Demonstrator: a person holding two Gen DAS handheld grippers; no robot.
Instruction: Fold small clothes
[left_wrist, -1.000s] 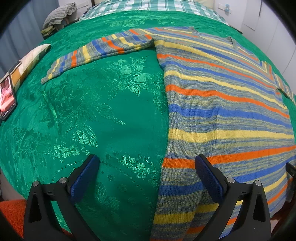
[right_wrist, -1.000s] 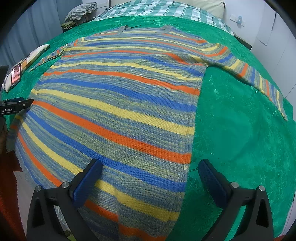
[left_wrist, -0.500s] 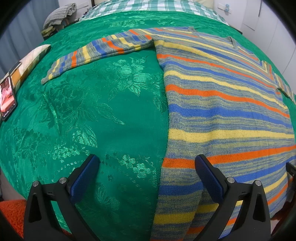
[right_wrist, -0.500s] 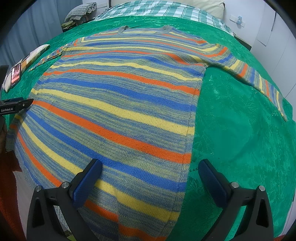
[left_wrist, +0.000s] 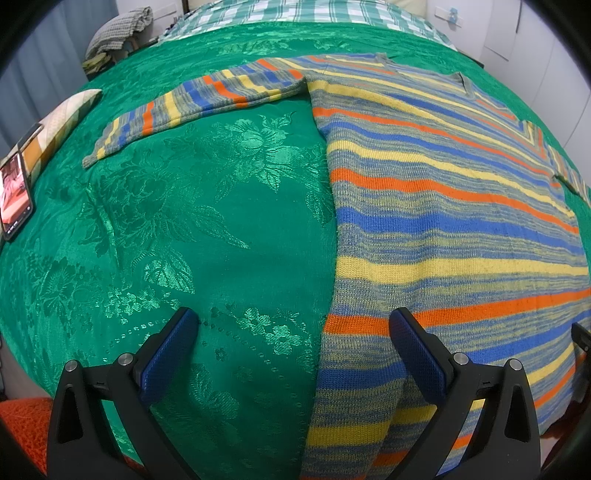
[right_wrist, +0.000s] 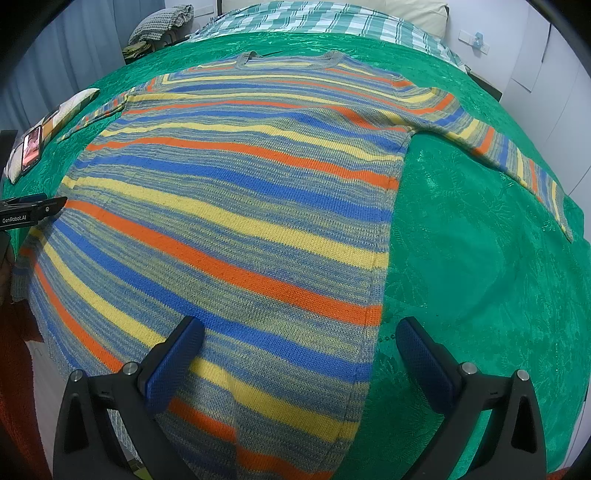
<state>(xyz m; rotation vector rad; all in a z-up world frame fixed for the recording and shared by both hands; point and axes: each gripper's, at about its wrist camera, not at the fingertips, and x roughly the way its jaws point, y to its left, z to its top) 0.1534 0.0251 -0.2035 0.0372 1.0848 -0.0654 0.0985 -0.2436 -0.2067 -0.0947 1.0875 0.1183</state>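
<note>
A knitted sweater (left_wrist: 443, 221) (right_wrist: 240, 206) with blue, yellow, orange and grey stripes lies flat on the green bedspread (left_wrist: 203, 229) (right_wrist: 480, 258), both sleeves spread out sideways. Its left sleeve (left_wrist: 192, 103) reaches toward the phone; the right sleeve (right_wrist: 509, 158) runs to the bed's right side. My left gripper (left_wrist: 291, 332) is open above the sweater's left bottom edge, one finger over the cloth, the other over the bedspread. My right gripper (right_wrist: 299, 339) is open over the sweater's right bottom edge in the same way. Neither holds anything.
A phone (left_wrist: 14, 195) (right_wrist: 31, 149) with a lit screen lies by a checked pillow (left_wrist: 62, 122) at the bed's left edge. A green checked sheet (right_wrist: 314, 20) covers the far end. A grey knitted cloth (left_wrist: 118, 29) is heaped beyond the far left corner. The other gripper's tip (right_wrist: 33, 208) shows at left.
</note>
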